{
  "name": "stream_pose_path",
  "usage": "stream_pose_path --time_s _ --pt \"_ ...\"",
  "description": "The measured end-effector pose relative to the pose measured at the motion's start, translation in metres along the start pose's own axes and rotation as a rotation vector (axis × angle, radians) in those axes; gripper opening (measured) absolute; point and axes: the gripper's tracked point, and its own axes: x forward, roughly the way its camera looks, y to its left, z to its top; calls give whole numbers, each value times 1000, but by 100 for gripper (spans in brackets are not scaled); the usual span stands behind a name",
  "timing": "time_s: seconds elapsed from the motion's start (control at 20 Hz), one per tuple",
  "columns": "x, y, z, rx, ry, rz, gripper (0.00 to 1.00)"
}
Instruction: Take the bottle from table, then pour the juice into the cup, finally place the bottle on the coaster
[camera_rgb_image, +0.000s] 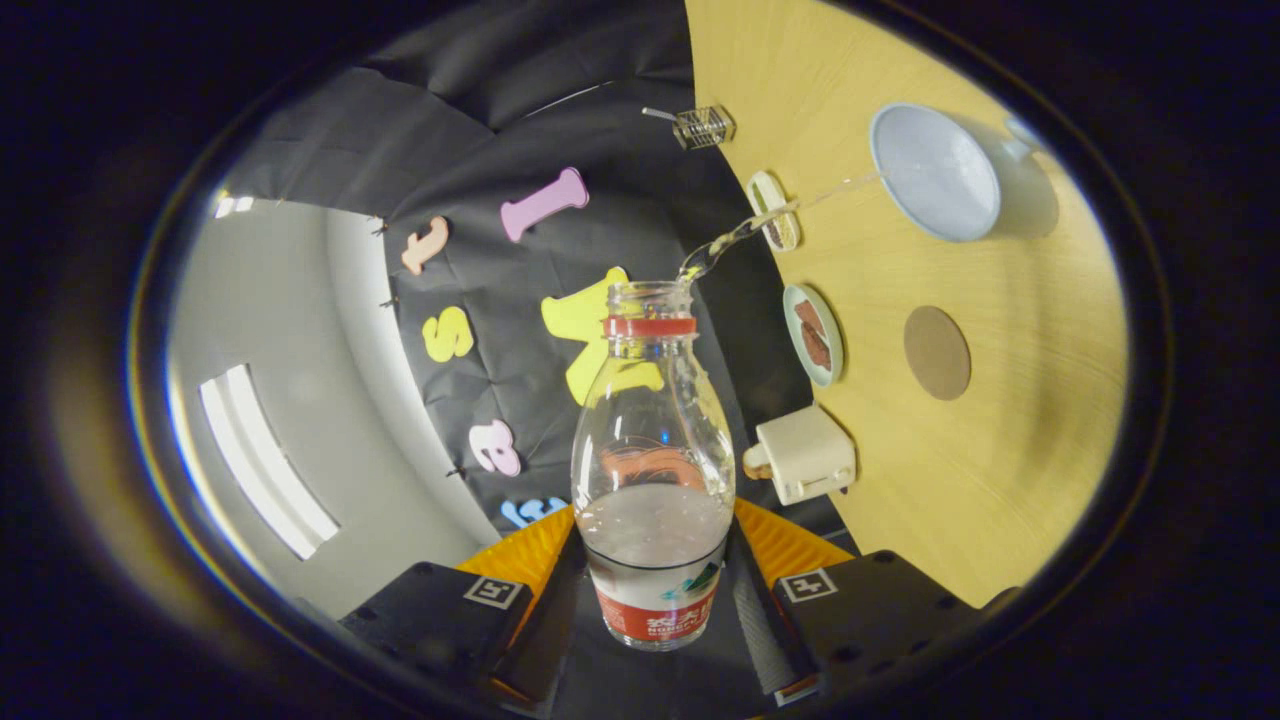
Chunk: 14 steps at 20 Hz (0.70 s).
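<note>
My gripper (652, 580) is shut on a clear plastic bottle (652, 470) with a red neck ring and a red label, which stands between the fingers. The whole view is rolled about a quarter turn, so the bottle is tipped on its side over the wooden table (1000, 480). A thin clear stream (760, 222) leaves the bottle's open mouth and arcs across to the pale blue cup (935, 172). Liquid still fills the lower part of the bottle. A round brown coaster (937, 352) lies on the table beside the cup, closer to the gripper.
Along the table's far edge sit a small plate with brown pieces (813, 334), another small dish (773, 210), a white boxy appliance (803, 455) and a wire holder (703, 126). Black cloth and a grey wall stand behind.
</note>
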Motion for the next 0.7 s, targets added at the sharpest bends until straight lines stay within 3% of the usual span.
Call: stream_pose_path --time_s 0.7 --pt "-4 1 3 110 -12 36 78"
